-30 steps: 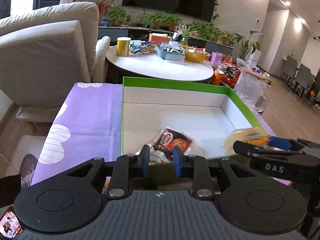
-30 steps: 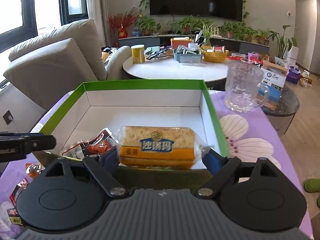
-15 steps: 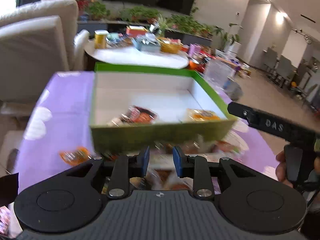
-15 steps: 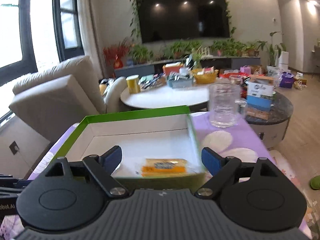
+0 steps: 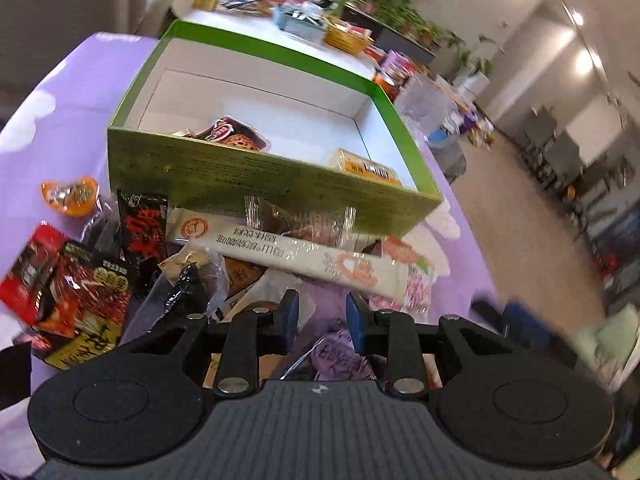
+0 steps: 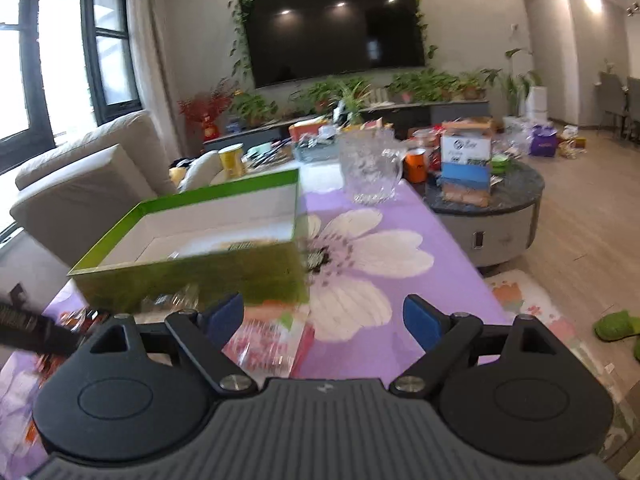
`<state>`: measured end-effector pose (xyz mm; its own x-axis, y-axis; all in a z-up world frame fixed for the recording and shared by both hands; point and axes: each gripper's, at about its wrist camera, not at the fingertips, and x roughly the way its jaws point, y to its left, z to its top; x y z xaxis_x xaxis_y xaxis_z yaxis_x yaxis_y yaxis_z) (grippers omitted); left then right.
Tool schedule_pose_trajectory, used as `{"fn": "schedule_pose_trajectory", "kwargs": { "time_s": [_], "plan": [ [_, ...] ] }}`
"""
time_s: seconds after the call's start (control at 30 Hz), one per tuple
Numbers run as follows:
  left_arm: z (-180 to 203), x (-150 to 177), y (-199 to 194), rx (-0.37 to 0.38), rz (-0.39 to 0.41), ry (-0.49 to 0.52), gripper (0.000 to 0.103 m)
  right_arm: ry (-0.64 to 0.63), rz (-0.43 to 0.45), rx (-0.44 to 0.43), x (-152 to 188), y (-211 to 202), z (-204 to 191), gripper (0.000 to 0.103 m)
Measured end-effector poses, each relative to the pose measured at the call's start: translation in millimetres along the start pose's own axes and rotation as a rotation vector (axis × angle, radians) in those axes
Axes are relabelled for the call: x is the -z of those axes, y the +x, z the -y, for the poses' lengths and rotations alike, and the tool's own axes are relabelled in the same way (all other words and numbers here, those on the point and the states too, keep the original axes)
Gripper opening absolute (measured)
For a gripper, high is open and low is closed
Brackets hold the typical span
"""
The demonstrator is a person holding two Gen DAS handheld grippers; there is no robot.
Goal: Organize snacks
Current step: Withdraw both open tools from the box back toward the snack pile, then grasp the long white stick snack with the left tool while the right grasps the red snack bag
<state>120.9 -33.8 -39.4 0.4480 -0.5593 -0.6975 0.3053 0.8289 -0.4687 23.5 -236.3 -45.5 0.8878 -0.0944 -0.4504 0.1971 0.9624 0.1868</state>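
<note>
A green box (image 5: 248, 172) with a white inside stands on the purple flowered cloth; it also shows in the right wrist view (image 6: 192, 268). Inside lie a red snack packet (image 5: 232, 138) and a yellow cracker pack (image 5: 366, 168). A heap of loose snacks lies in front of the box: a long cream packet (image 5: 296, 258), red and black packets (image 5: 80, 292), an orange jelly cup (image 5: 70, 195). My left gripper (image 5: 322, 316) hovers over the heap, jaws a little apart and empty. My right gripper (image 6: 320, 316) is wide open and empty, right of the box's near corner.
A glass mug (image 6: 370, 170) stands on the cloth beyond the box. A round dark side table (image 6: 488, 204) with boxes is to the right. A beige sofa (image 6: 88, 184) and a cluttered white table (image 5: 260, 24) lie behind. A pink packet (image 6: 268, 340) lies under my right gripper.
My right gripper let go of the yellow cracker pack into the box and drew back to the right, open. My left gripper pulled back and tilted down over the snack heap.
</note>
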Motion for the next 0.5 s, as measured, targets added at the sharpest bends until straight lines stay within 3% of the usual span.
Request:
{"fn": "schedule_pose_trajectory", "kwargs": {
  "time_s": [0.27,0.37,0.5],
  "plan": [
    [-5.3,-9.0,10.8,-0.065,-0.029,-0.212,0.034,-0.087,-0.093,-0.084,36.1,-20.5,-3.4,0.059],
    [-5.4,-10.4,8.8,-0.119,0.014,-0.305,0.039,-0.165,-0.096,-0.091,43.0,-19.8,-12.8,0.059],
    [3.1,-13.2,3.2,-0.113,0.058,-0.337,0.043,-0.211,-0.096,-0.102,55.0,-19.1,-16.1,0.059]
  ]
}}
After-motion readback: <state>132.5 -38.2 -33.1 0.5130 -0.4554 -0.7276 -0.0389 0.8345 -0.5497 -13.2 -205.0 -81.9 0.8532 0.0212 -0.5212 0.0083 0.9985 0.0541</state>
